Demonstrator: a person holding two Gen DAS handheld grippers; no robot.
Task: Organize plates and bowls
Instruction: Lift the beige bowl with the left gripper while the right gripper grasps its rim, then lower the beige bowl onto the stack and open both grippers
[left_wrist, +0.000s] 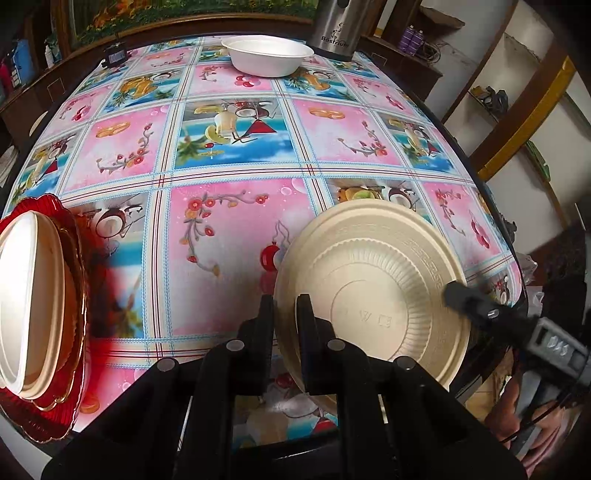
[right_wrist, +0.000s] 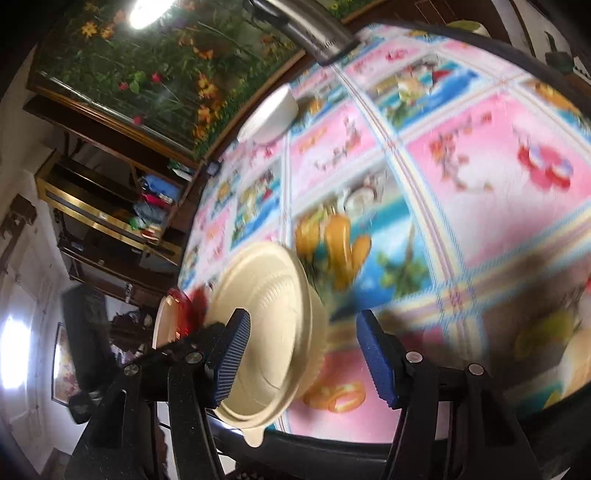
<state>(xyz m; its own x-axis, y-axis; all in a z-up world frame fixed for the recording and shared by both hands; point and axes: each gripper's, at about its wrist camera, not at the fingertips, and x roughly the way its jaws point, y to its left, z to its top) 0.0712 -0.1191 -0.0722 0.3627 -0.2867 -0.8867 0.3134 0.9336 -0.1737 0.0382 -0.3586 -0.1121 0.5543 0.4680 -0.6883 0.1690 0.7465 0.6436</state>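
Note:
My left gripper (left_wrist: 285, 302) is shut on the rim of a cream ribbed bowl (left_wrist: 373, 291), held tilted above the near right part of the table with its underside toward the camera. The same bowl (right_wrist: 266, 332) shows in the right wrist view, between the fingers of my right gripper (right_wrist: 303, 354), which is open; its blue pads (right_wrist: 375, 354) stand apart from the bowl. The right gripper (left_wrist: 476, 306) also shows at the bowl's right rim. A stack of cream and white plates on a red plate (left_wrist: 48, 317) sits at the left edge. A white bowl (left_wrist: 267, 55) stands at the far side.
The table carries a pink and blue patterned cloth (left_wrist: 229, 236). A steel kettle (left_wrist: 338, 26) stands behind the white bowl, and a small dark device (left_wrist: 116, 55) lies at the far left. Shelves and a flower picture (right_wrist: 155, 74) surround the table.

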